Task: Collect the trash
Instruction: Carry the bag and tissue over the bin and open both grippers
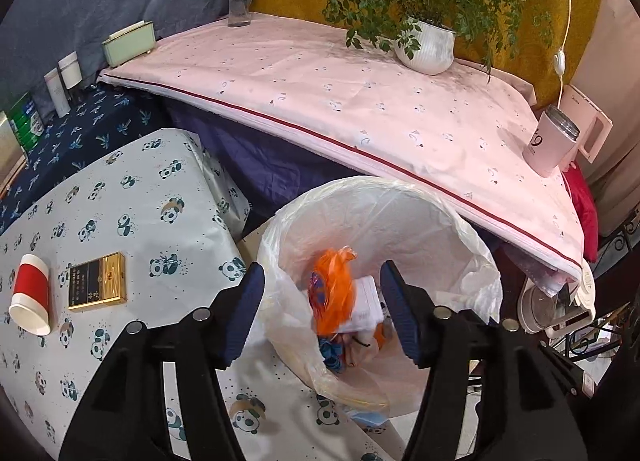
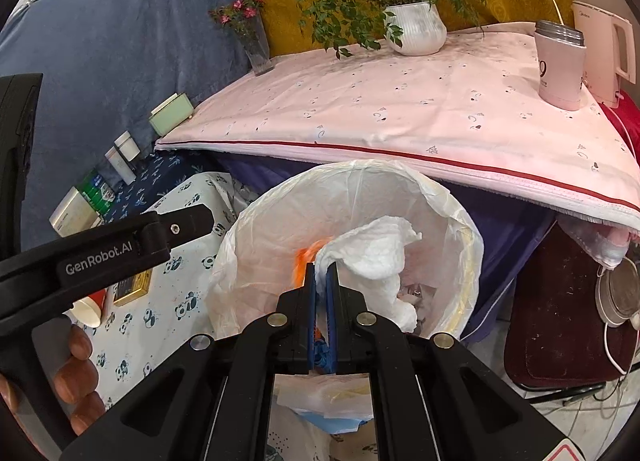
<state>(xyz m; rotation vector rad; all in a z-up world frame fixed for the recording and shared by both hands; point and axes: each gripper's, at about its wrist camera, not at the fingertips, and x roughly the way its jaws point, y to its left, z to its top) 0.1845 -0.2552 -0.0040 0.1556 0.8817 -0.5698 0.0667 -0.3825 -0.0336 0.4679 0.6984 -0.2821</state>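
Observation:
A bin lined with a white bag (image 1: 400,213) stands on the floor beside the panda-print table (image 1: 140,221). My left gripper (image 1: 322,265) hangs open over the bin's mouth. A blurred orange wrapper (image 1: 334,293) is in the air between and below its fingers, and the pads do not touch it. Paper scraps and a small white box lie in the bin. My right gripper (image 2: 321,266) is shut on a crumpled white tissue (image 2: 376,253) above the same bin (image 2: 360,169). A red paper cup (image 1: 30,293) and a gold box (image 1: 97,281) lie on the panda table.
Behind the bin, a pink-covered table (image 1: 320,101) overhangs it and carries a potted plant (image 1: 426,45), a flower vase (image 1: 240,1), a pink mug (image 1: 550,141) and a kettle. Boxes and bottles line the dark blue surface at left. A hand (image 2: 76,373) holds the left gripper's handle.

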